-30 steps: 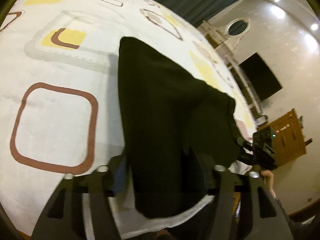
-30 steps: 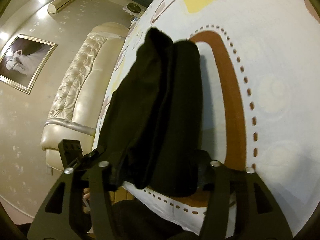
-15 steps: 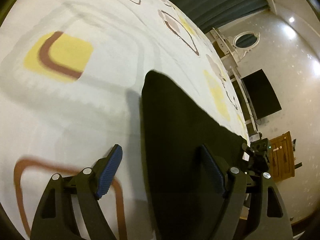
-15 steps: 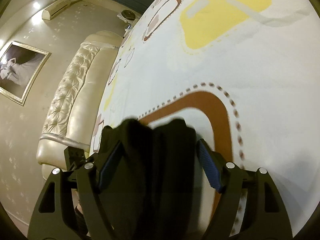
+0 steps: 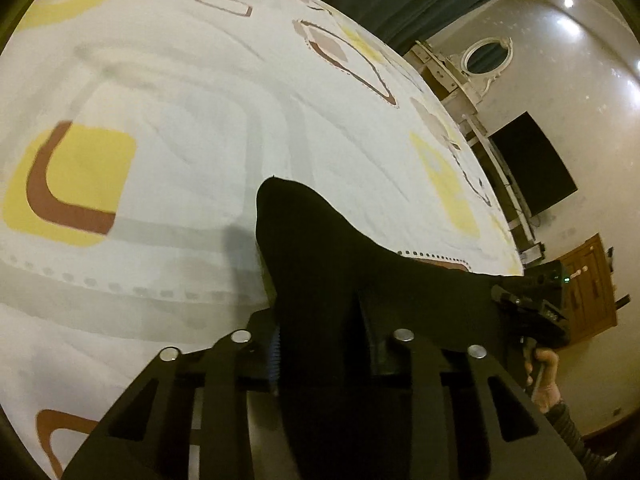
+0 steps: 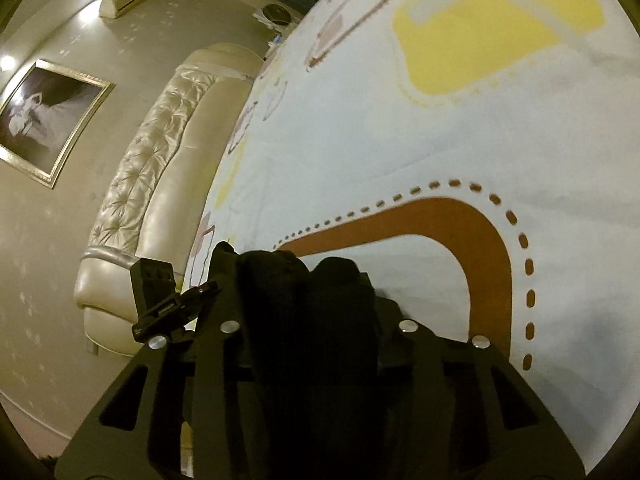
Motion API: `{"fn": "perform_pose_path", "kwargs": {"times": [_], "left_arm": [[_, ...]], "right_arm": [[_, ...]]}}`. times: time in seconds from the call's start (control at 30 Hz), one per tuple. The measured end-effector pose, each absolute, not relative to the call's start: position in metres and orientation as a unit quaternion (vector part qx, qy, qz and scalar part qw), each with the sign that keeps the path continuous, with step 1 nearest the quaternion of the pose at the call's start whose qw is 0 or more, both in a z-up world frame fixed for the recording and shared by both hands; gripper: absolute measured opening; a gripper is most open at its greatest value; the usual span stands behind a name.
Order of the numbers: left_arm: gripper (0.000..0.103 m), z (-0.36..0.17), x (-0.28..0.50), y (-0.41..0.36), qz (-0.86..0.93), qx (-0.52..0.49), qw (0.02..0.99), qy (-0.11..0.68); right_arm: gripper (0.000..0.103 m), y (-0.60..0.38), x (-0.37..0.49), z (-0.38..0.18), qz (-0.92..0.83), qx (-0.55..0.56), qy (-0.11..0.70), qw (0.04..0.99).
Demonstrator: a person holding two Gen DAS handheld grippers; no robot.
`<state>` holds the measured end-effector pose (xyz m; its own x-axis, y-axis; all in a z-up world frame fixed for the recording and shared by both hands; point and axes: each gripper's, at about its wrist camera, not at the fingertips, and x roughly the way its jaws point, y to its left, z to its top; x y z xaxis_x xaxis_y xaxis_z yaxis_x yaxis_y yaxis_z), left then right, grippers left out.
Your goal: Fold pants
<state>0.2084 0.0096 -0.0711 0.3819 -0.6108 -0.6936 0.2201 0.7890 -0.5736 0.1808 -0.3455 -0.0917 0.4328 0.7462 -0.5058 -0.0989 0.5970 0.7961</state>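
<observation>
As the jaws had just been closing, left gripper [image 5: 320, 344] and right gripper [image 6: 312, 320] pinched the black pants [image 5: 340, 264], upon the patterned bed [image 5: 180, 120].

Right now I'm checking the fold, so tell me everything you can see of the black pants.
The black pants look like soft, matte fabric, bunched into thick folds, lying on the white patterned bedsheet. The left gripper and the right gripper have each just closed on an end, with cloth pinched between the fingers. No seams or pockets are discernible.
</observation>
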Motion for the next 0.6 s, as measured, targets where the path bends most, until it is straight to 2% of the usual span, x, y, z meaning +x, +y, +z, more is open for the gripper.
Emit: {"fn": "perform_pose_path", "kwargs": {"times": [0.1, 0.6], "left_arm": [[0.026, -0.062, 0.21, 0.005, -0.249, -0.174, 0.818, 0.489], [0.026, -0.043, 0.281, -0.014, -0.187, -0.094, 0.855, 0.474]], "right_arm": [[0.033, -0.344, 0.181, -0.081, 0.279, 0.343, 0.444, 0.78], [0.033, -0.335, 0.247, -0.063, 0.268, 0.332, 0.408, 0.807]]}}
